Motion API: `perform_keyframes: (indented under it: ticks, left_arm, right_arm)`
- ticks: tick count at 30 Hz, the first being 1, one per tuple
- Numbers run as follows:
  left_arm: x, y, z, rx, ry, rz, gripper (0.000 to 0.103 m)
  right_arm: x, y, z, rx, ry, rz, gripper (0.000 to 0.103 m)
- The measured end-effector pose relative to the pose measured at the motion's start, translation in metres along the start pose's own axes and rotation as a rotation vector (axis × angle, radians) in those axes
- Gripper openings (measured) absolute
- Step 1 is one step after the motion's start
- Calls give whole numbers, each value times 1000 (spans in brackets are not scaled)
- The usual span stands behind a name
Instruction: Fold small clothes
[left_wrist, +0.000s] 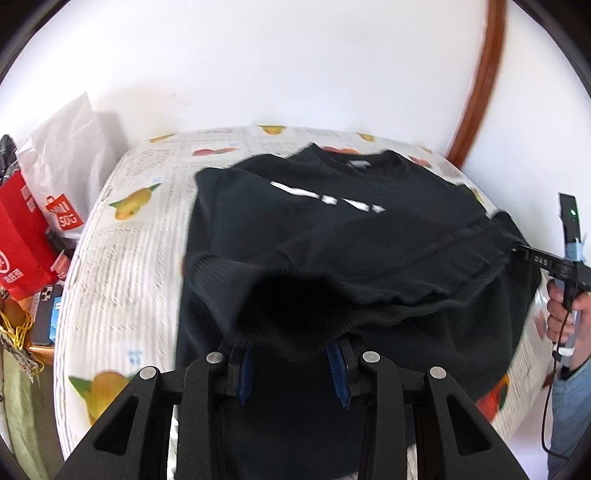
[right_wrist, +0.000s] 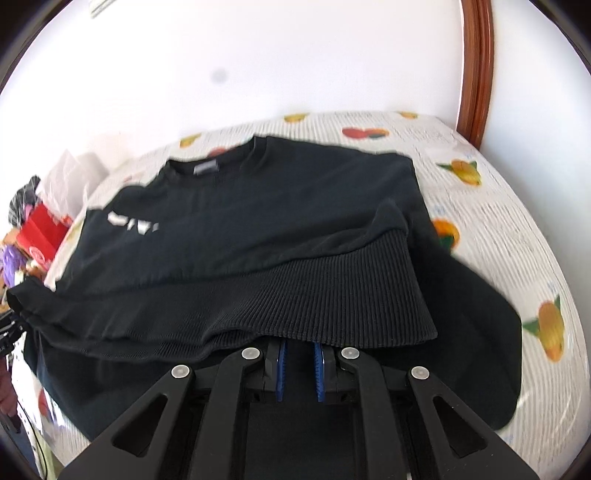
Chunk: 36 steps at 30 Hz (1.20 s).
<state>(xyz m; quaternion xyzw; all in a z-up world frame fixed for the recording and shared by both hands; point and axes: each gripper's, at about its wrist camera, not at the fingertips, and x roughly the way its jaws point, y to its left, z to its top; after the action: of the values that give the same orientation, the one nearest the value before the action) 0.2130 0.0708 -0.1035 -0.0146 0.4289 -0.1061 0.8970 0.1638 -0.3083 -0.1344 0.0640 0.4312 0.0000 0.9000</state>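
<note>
A black sweatshirt with white chest lettering lies on a fruit-print cloth covering the table; it also shows in the right wrist view. Its ribbed bottom hem is lifted and carried toward the collar. My left gripper is shut on the hem's left part, its fingertips hidden under the fabric. My right gripper is shut on the hem's right part, its tips also hidden. The right gripper also shows at the right edge of the left wrist view, clamped on the fabric.
A white wall and a brown wooden frame stand behind the table. At the left are a white shopping bag, a red bag, a phone and other clutter. The person's hand holds the right gripper.
</note>
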Motion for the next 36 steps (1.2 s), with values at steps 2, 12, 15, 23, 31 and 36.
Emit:
perform_keyframes:
  ticks: [2,12,15,23,31,36]
  left_arm:
    - [7,8,9,-24,-6,-3,32]
    - [37,25,44,-38,-18,57,35]
    - [38,31,48,-31,-25,74,50]
    - [68,45,48,-34,80,13,48]
    - [58,38,43,-6,83,37,16]
    - [29,29,48,-28,3,87,11]
  right_arm:
    - [4,-1,12,12,-32,-4,12]
    - [37,-12,60,35,-49,-49,13]
    - [29,-14,64,-20,-94,-140,32]
    - [50,-31,69,-37,-24,-78,47]
    - [86,-18,83,-99,92,-28,46]
    - [59,-11,80,-166,-16,-28,15]
